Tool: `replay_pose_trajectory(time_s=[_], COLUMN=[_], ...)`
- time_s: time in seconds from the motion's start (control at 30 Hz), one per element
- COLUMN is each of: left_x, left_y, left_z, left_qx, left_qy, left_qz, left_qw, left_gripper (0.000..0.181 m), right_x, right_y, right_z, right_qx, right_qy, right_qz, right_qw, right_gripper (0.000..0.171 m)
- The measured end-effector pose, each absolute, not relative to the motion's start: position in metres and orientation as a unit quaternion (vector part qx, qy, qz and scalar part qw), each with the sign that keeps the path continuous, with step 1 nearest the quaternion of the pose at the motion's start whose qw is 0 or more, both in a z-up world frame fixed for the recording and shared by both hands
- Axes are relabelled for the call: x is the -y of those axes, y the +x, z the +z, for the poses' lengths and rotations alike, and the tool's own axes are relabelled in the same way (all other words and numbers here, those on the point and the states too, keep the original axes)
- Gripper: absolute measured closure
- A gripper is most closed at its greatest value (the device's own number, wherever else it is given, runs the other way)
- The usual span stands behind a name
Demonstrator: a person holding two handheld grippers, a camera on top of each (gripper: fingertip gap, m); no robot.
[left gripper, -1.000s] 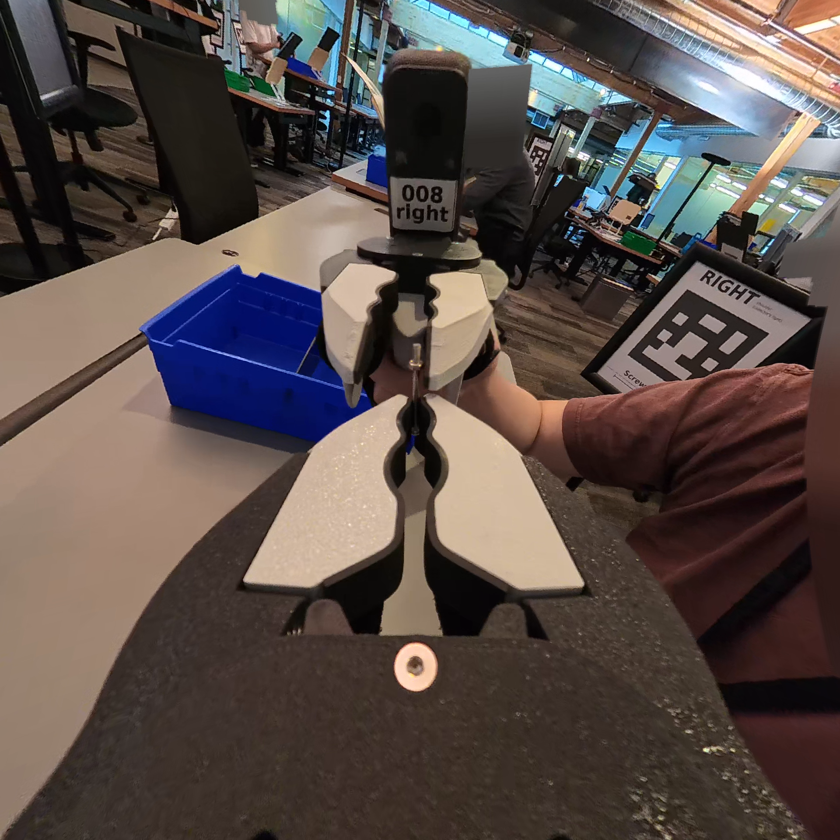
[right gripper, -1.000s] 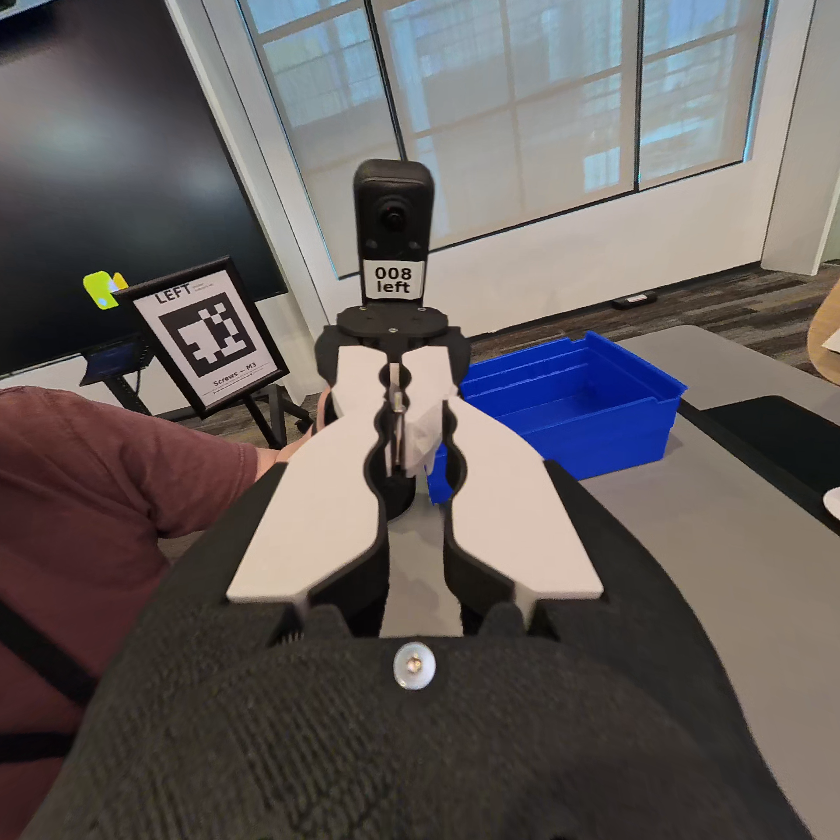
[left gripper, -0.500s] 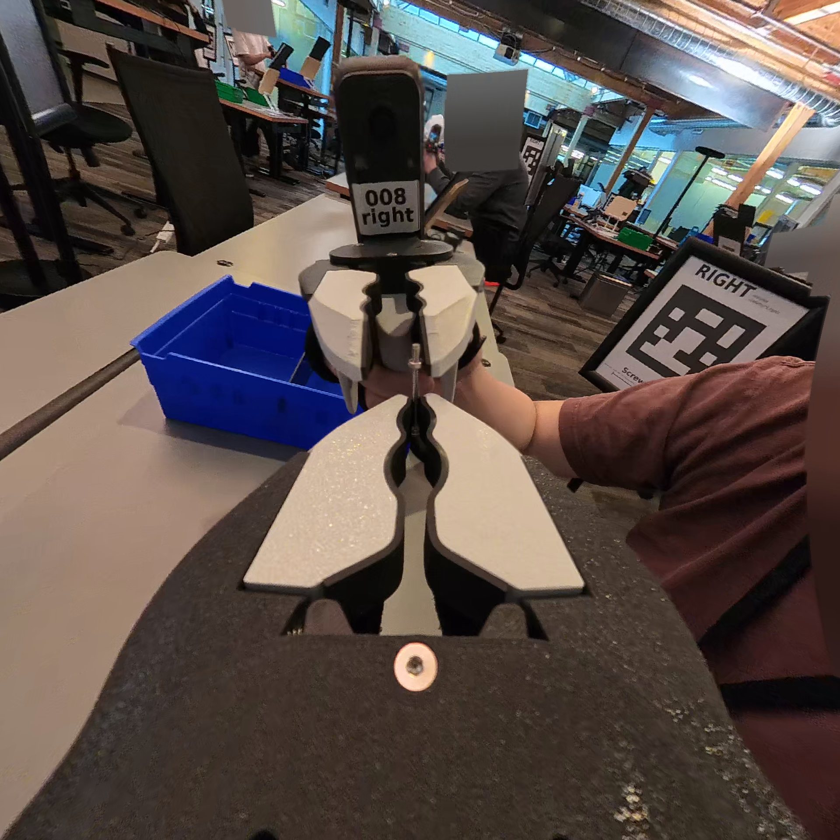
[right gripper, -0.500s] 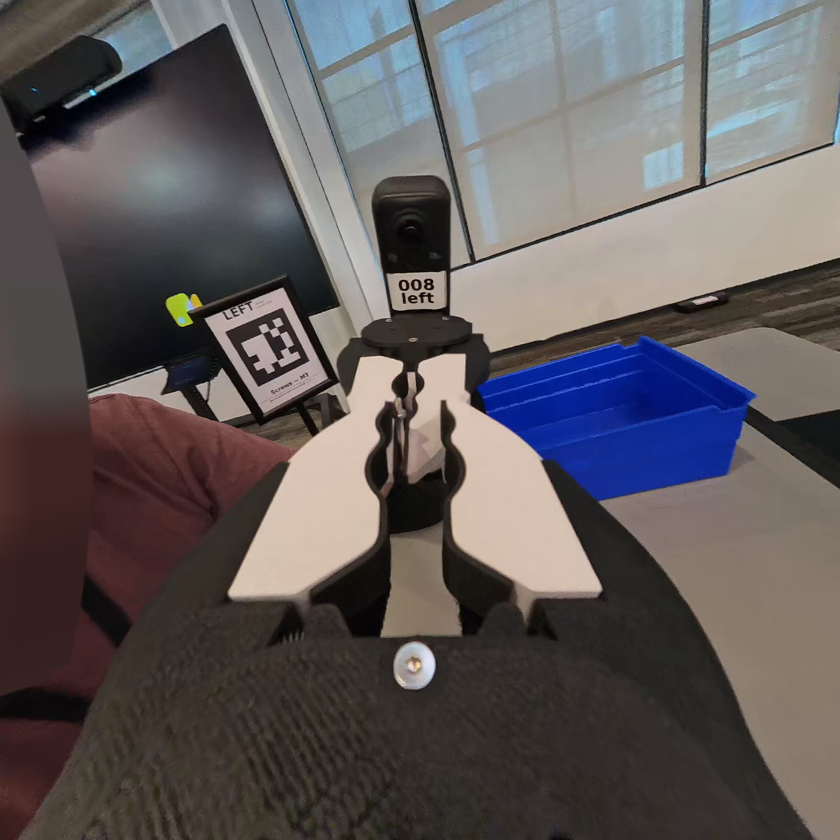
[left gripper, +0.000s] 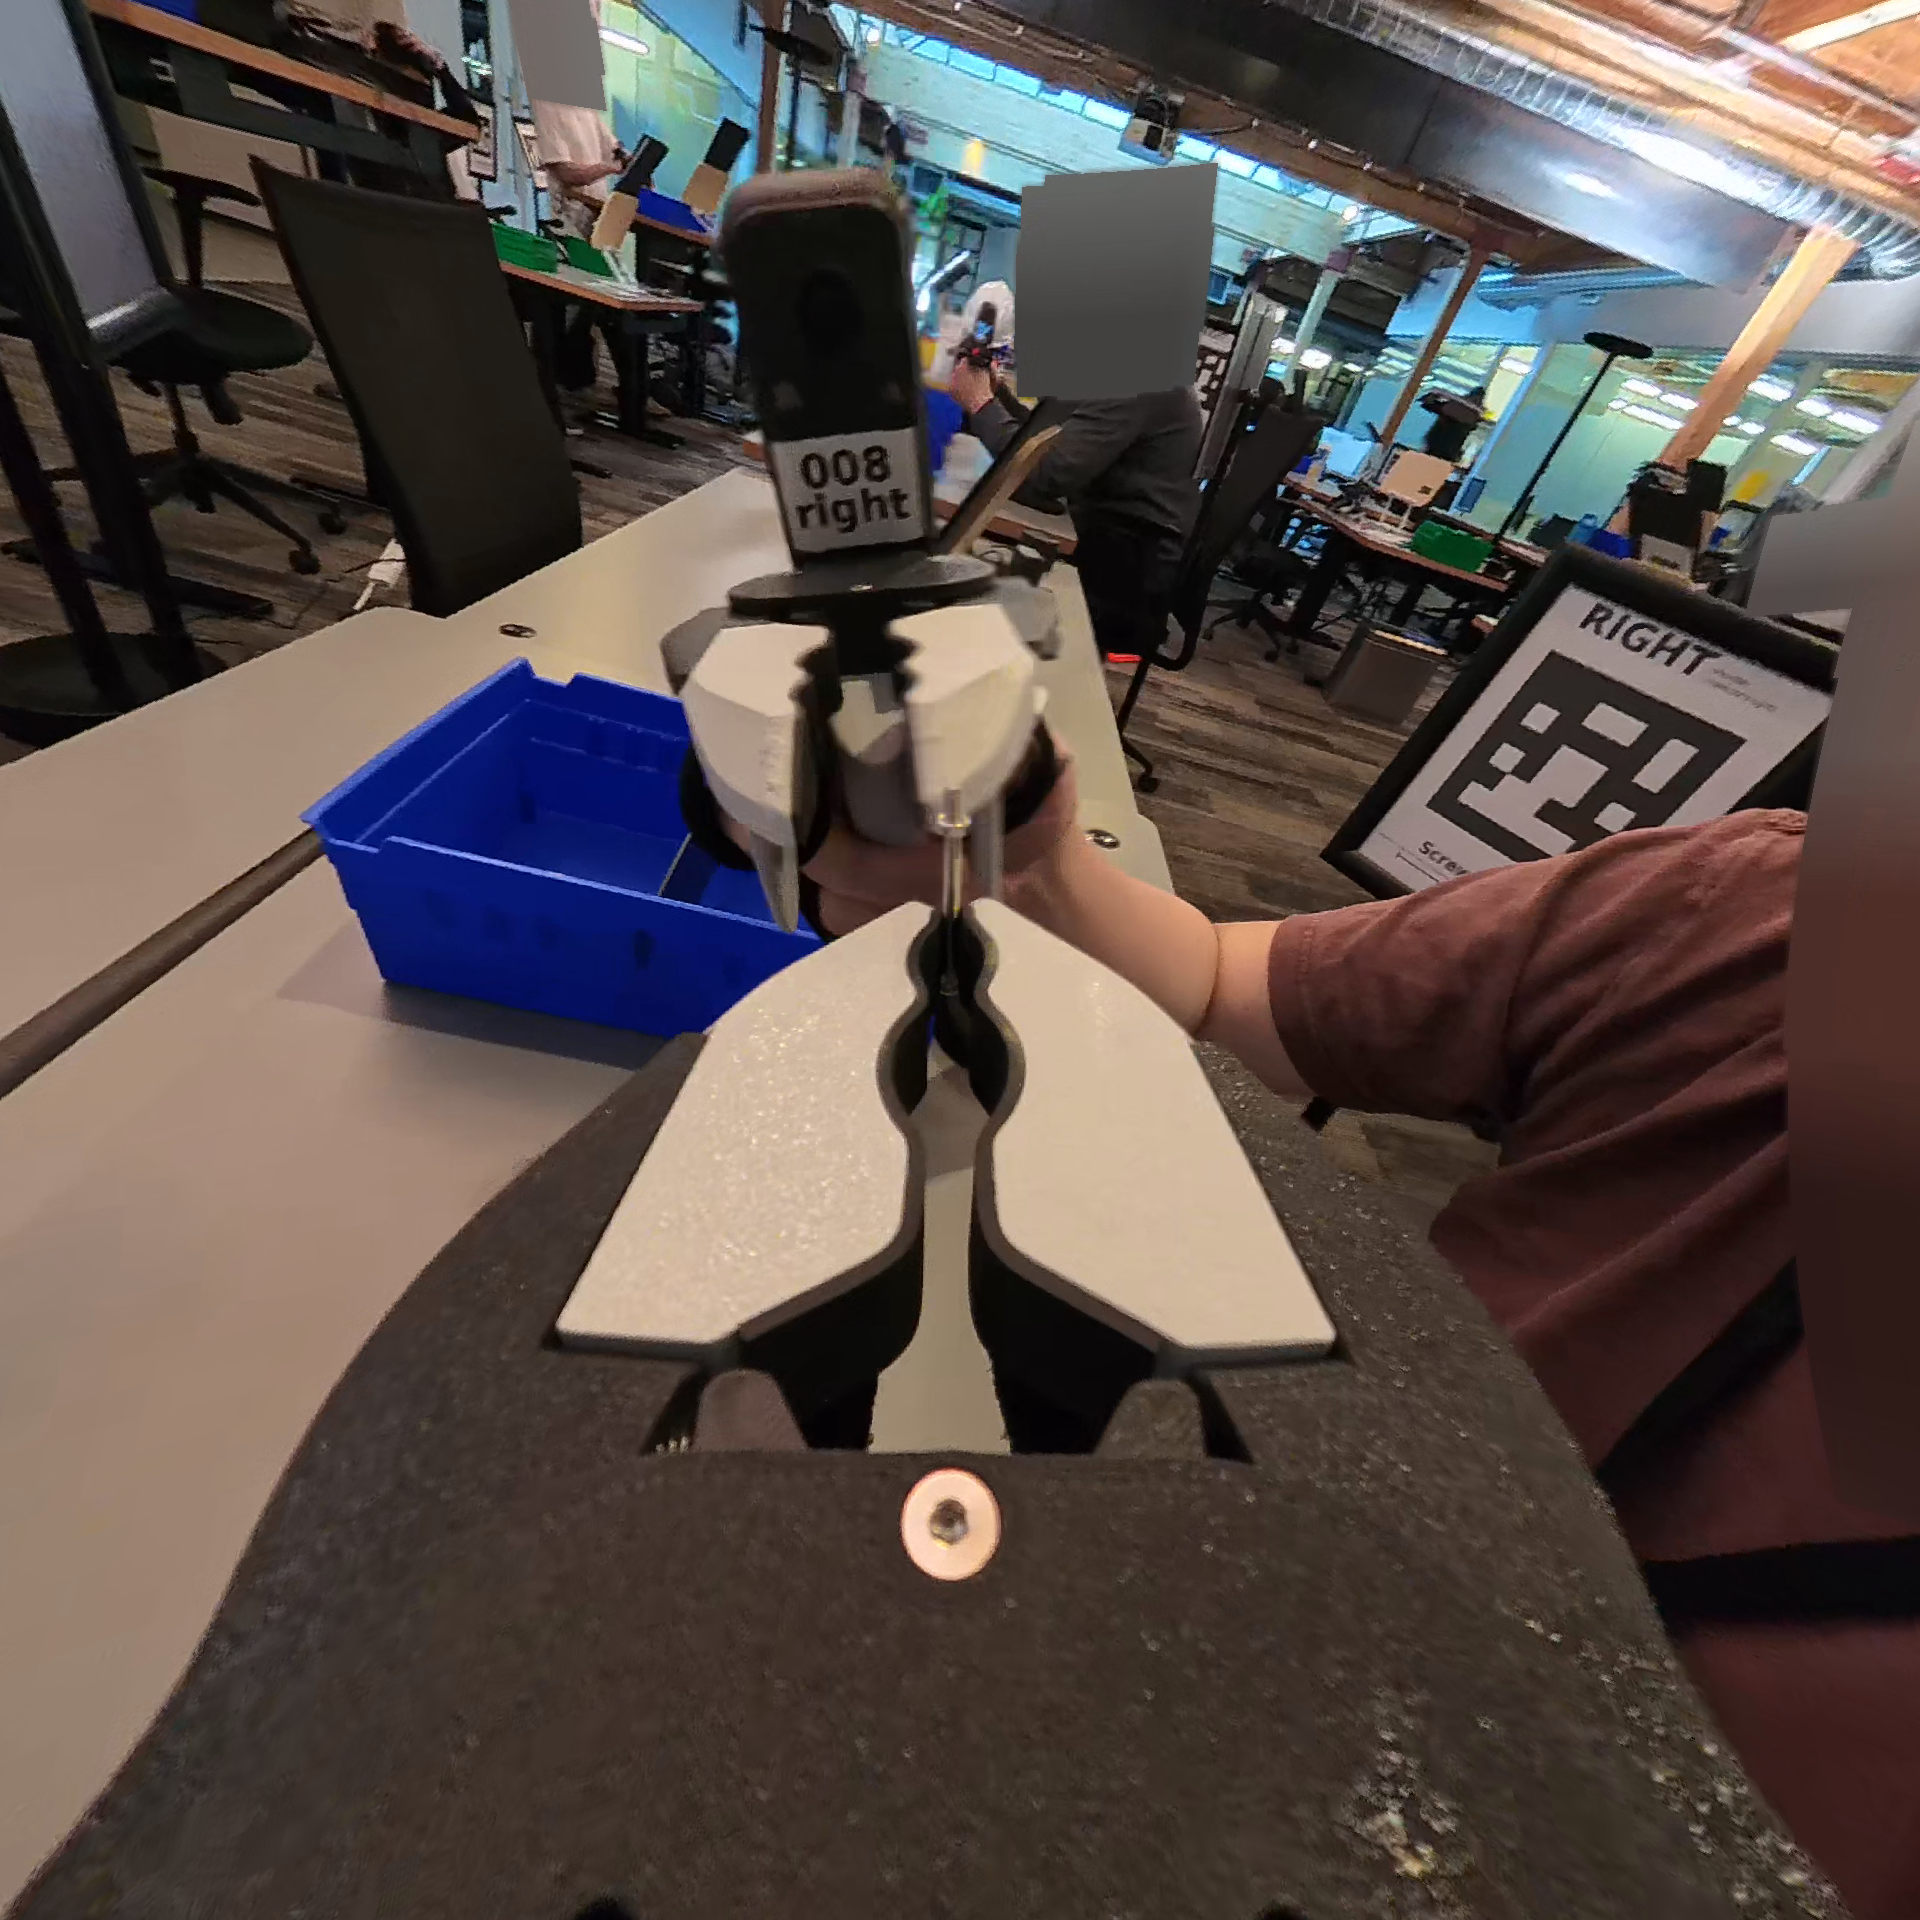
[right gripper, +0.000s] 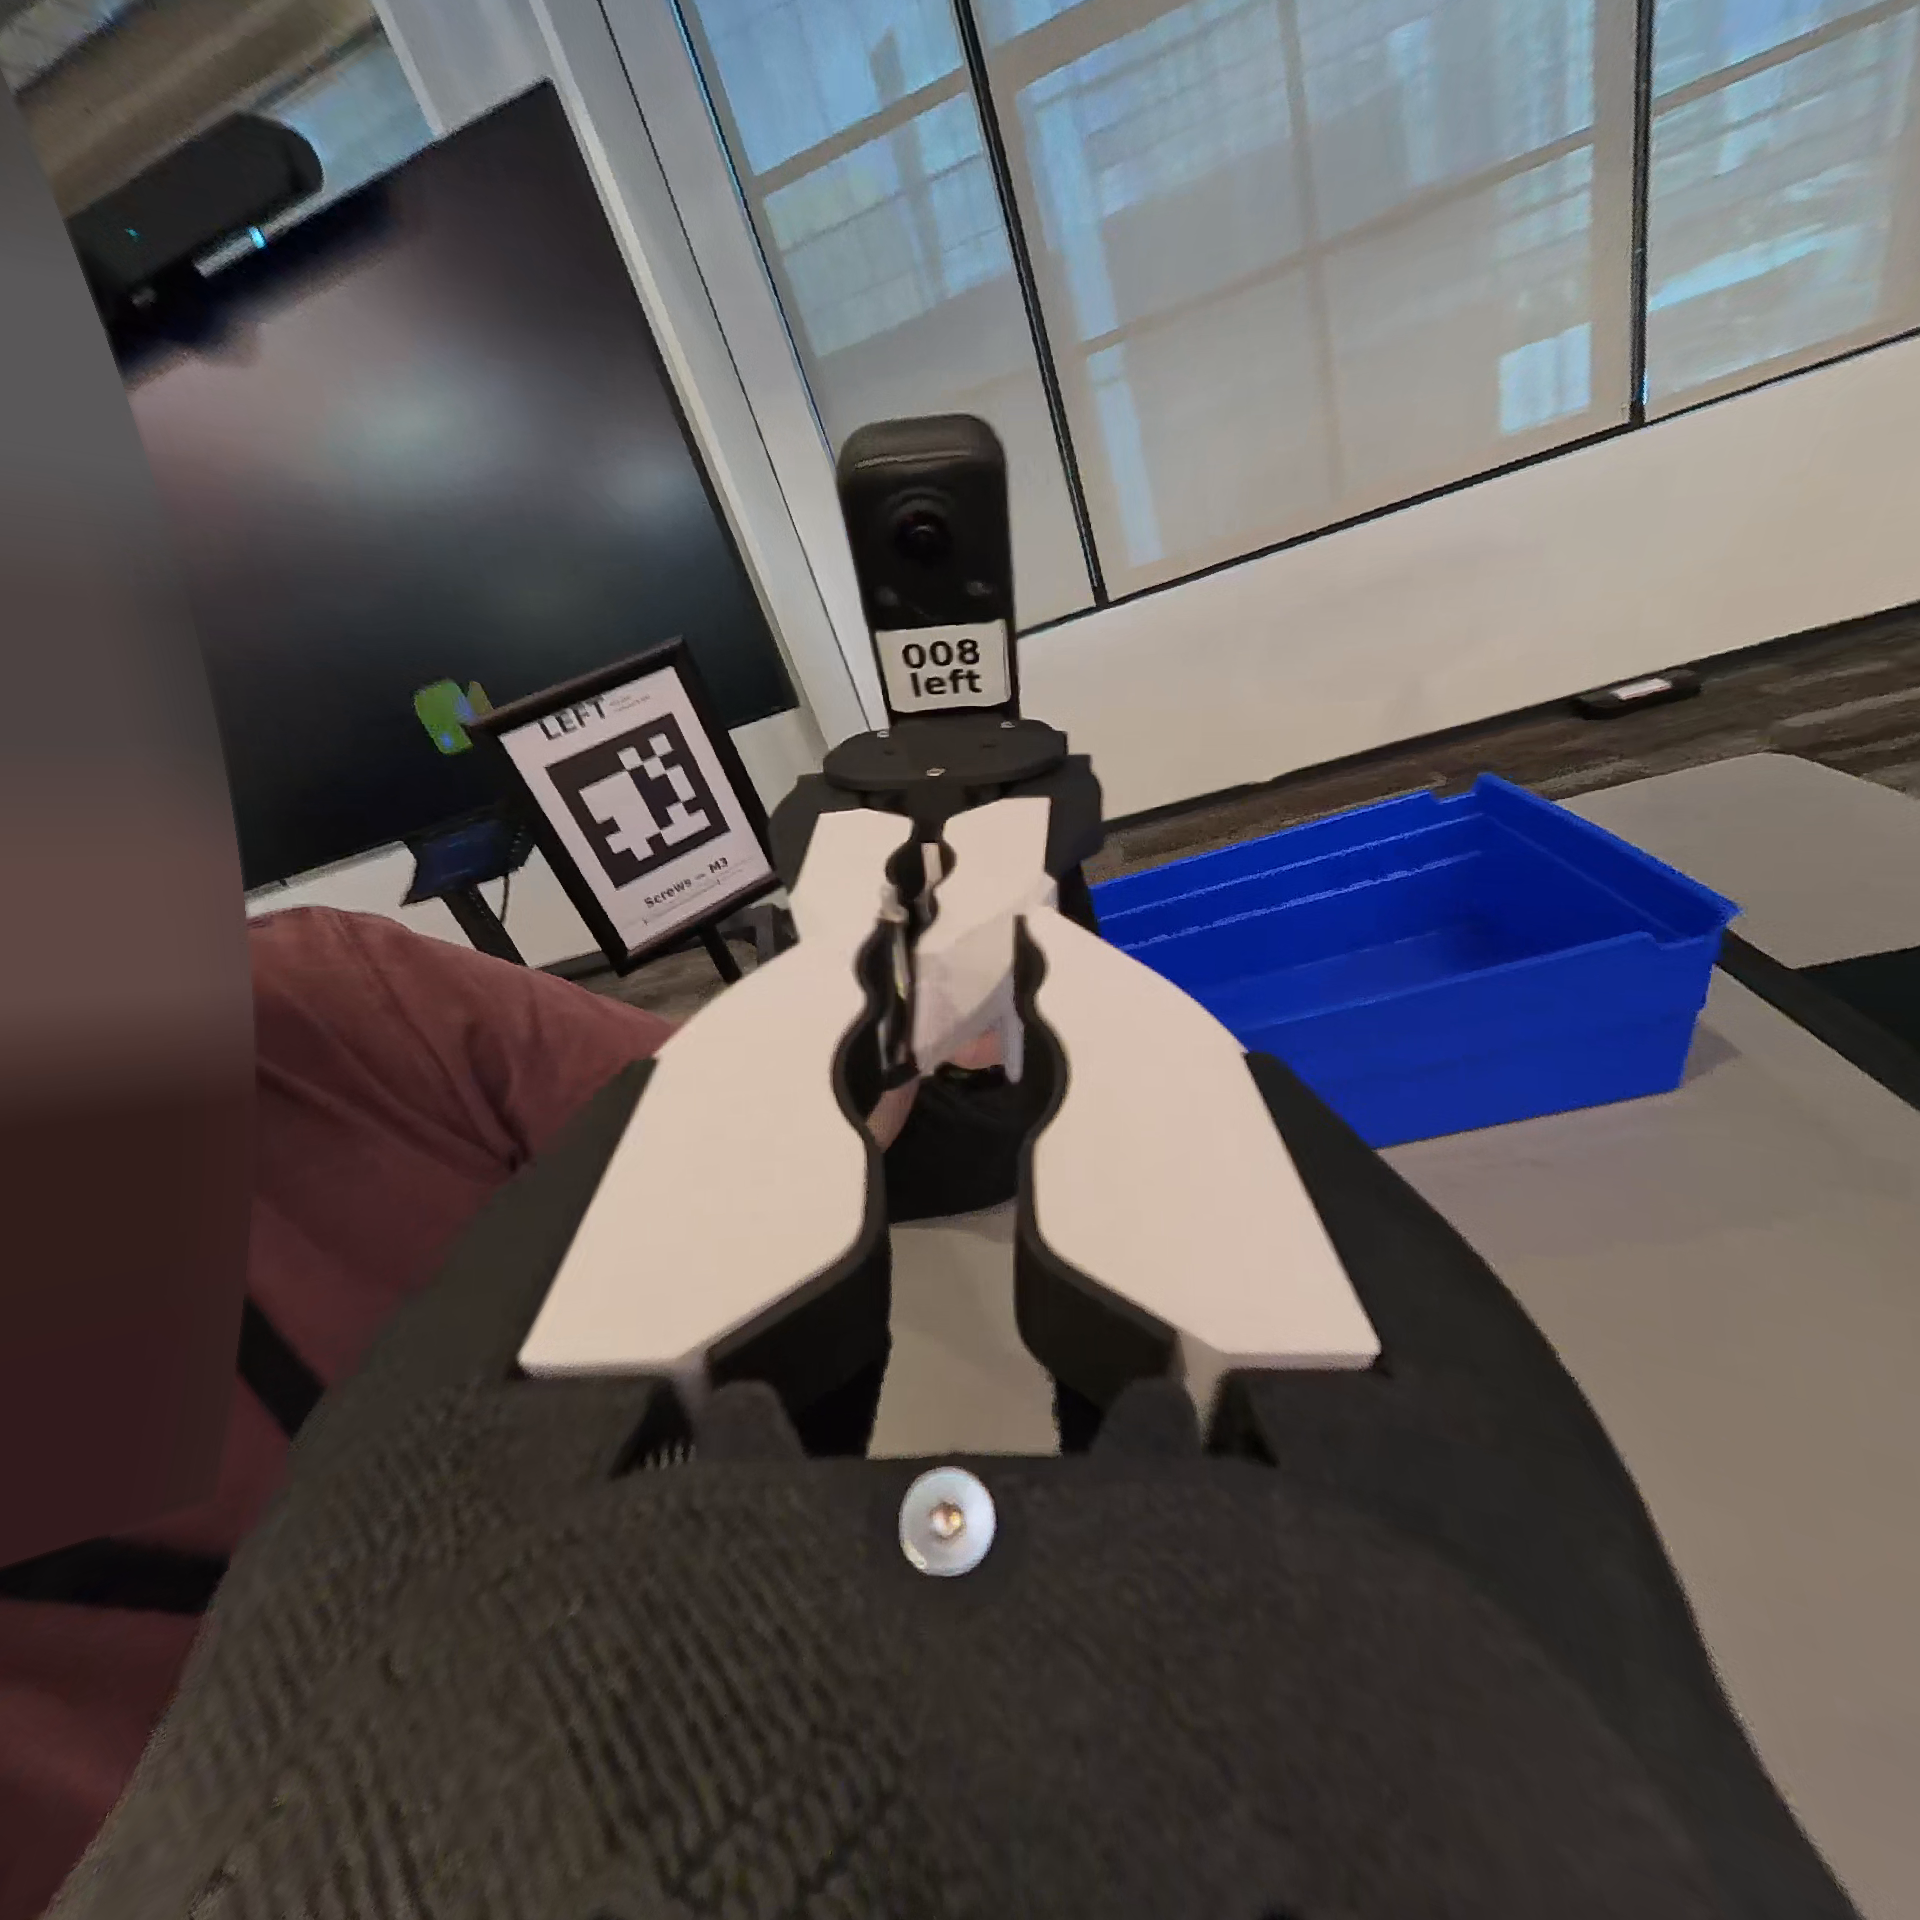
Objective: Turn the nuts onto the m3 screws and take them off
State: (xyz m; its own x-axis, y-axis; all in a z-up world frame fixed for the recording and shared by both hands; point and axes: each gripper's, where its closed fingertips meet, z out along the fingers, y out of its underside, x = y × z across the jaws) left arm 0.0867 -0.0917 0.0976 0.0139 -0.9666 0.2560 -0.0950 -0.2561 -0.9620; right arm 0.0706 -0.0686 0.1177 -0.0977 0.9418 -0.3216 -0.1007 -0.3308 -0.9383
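Observation:
In the left wrist view my left gripper (left gripper: 945, 914) is shut on a thin metal screw (left gripper: 948, 868) that stands up out of its tips. A slightly wider bit sits at the screw's top; I cannot tell whether it is a nut. My right gripper (left gripper: 883, 878) faces it from behind, open and tilted, with one of its fingertips (left gripper: 987, 847) right beside the screw's top. In the right wrist view my right gripper (right gripper: 945, 925) is open around the tips of the left gripper (right gripper: 925, 987). The screw (right gripper: 891, 971) shows there as a blurred thin line.
A blue plastic bin (left gripper: 582, 945) stands on the grey table (left gripper: 208, 1143) behind the grippers; it also shows in the right wrist view (right gripper: 1455, 1039). A person's arm in a maroon sleeve (left gripper: 1507, 987) holds the right gripper. Framed marker signs (left gripper: 1579, 748) (right gripper: 634, 810) stand beyond the table. Left and right tips are no more than a few centimetres apart.
The right gripper has rolled and shifted a little around the screw's top and now leans. The left gripper stays shut on the screw. Both views have tilted upward slightly.

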Motion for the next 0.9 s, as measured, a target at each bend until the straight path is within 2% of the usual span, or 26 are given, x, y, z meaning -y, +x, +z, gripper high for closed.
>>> replay_pose_trajectory(time_s=[0.07,0.23,0.4,0.5,0.83,0.9], left_x=[0.092,0.094,0.093,0.093,0.091,0.092], left_y=[0.084,0.088,0.087,0.084,0.087,0.085], left_z=[0.101,0.098,0.098,0.102,0.098,0.100], left_qx=[-0.451,-0.455,-0.455,-0.452,-0.451,-0.450], left_qy=[-0.583,-0.584,-0.587,-0.584,-0.593,-0.588], left_qz=[-0.538,-0.538,-0.528,-0.533,-0.520,-0.530], left_qw=[0.409,0.403,0.412,0.414,0.417,0.414], left_gripper=[0.179,0.179,0.179,0.179,0.179,0.179], right_x=[0.065,0.086,0.073,0.065,0.072,0.068], right_y=[0.074,0.062,0.069,0.077,0.068,0.071], right_z=[0.120,0.123,0.121,0.126,0.120,0.120], right_qx=[0.391,0.417,0.401,0.378,0.396,0.390], right_qy=[-0.524,-0.507,-0.518,-0.514,-0.533,-0.534], right_qz=[0.629,0.631,0.629,0.642,0.619,0.620], right_qw=[0.421,0.413,0.419,0.425,0.418,0.423], right_gripper=[0.154,0.149,0.148,0.155,0.144,0.151])
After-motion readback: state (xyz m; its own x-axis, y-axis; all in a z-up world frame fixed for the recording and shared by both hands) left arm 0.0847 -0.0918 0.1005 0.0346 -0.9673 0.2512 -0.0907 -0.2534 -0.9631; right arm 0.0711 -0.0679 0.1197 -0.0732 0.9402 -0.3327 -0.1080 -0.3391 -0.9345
